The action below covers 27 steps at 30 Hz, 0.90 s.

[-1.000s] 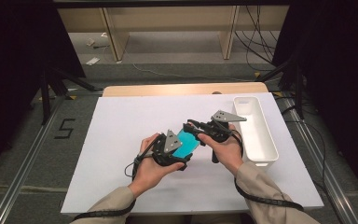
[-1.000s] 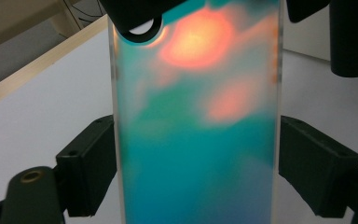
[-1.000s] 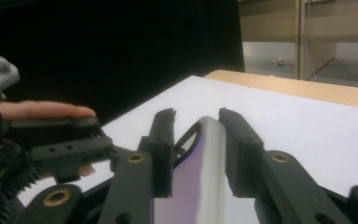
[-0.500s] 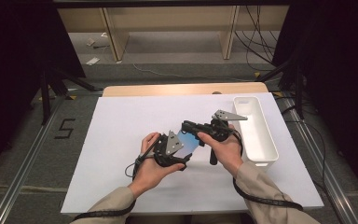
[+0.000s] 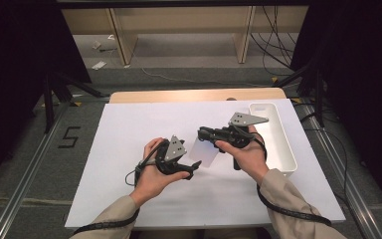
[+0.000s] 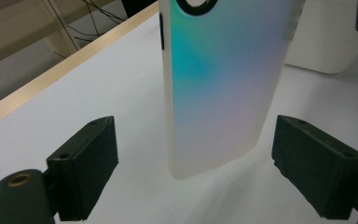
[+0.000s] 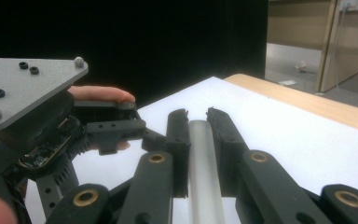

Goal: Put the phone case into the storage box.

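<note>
An iridescent phone case (image 5: 203,153) with a white rim hangs over the table, between my two grippers. My right gripper (image 5: 200,133) is shut on its top edge. In the right gripper view that edge (image 7: 204,168) runs as a pale strip between the closed jaws (image 7: 198,116). My left gripper (image 5: 193,161) stands open around the case's lower end. In the left gripper view the case (image 6: 219,88) hangs between the two pads (image 6: 86,158) and touches neither. The left jaws have just been opening a little wider.
A white oblong bin (image 5: 278,149) stands at the table's right side, just beyond my right hand. The white sheet (image 5: 129,129) covers the table up to a wooden strip (image 5: 194,95) at the far edge. Dark floor and shelving lie behind.
The case has tilted, so its face now looks pale instead of teal from above. Both hands have stayed nearly in place.
</note>
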Available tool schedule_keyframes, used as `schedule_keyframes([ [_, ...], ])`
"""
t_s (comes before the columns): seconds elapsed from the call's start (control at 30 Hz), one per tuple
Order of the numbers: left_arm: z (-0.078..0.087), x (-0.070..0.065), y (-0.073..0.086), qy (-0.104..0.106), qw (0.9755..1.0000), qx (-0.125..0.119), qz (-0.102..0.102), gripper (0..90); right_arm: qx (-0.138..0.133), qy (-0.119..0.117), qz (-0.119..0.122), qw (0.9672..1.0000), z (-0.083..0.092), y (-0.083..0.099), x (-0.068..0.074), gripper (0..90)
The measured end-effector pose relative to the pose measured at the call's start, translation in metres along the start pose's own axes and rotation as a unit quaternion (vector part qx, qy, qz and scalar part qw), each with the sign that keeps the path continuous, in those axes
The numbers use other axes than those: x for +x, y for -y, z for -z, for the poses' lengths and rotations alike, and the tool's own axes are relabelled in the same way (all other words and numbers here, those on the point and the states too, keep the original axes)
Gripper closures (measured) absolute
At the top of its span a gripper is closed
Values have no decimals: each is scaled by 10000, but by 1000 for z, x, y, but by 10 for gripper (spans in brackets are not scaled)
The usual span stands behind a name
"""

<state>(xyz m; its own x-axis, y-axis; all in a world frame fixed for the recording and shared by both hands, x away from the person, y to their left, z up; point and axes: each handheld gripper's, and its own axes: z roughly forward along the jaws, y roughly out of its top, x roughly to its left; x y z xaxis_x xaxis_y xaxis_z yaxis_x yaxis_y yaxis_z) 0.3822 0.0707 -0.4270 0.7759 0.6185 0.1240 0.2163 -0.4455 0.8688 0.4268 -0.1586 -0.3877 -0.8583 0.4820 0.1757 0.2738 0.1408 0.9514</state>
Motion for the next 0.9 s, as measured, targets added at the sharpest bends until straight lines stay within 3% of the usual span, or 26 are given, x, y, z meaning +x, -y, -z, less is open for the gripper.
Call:
schedule_keyframes([
  [0.33, 2, 3, 3, 49, 10000, -10, 48, 156, 308, -100, 374, 9988, 8, -1, -7, 801],
  [0.53, 2, 3, 4, 106, 9999, 13, 23, 160, 513, -350, 617, 9962, 6, -3, -5, 801],
  [0.9, -1, 4, 7, 197, 9998, 41, 94, 169, 672, -565, 826, 9927, 4, -4, -2, 801],
])
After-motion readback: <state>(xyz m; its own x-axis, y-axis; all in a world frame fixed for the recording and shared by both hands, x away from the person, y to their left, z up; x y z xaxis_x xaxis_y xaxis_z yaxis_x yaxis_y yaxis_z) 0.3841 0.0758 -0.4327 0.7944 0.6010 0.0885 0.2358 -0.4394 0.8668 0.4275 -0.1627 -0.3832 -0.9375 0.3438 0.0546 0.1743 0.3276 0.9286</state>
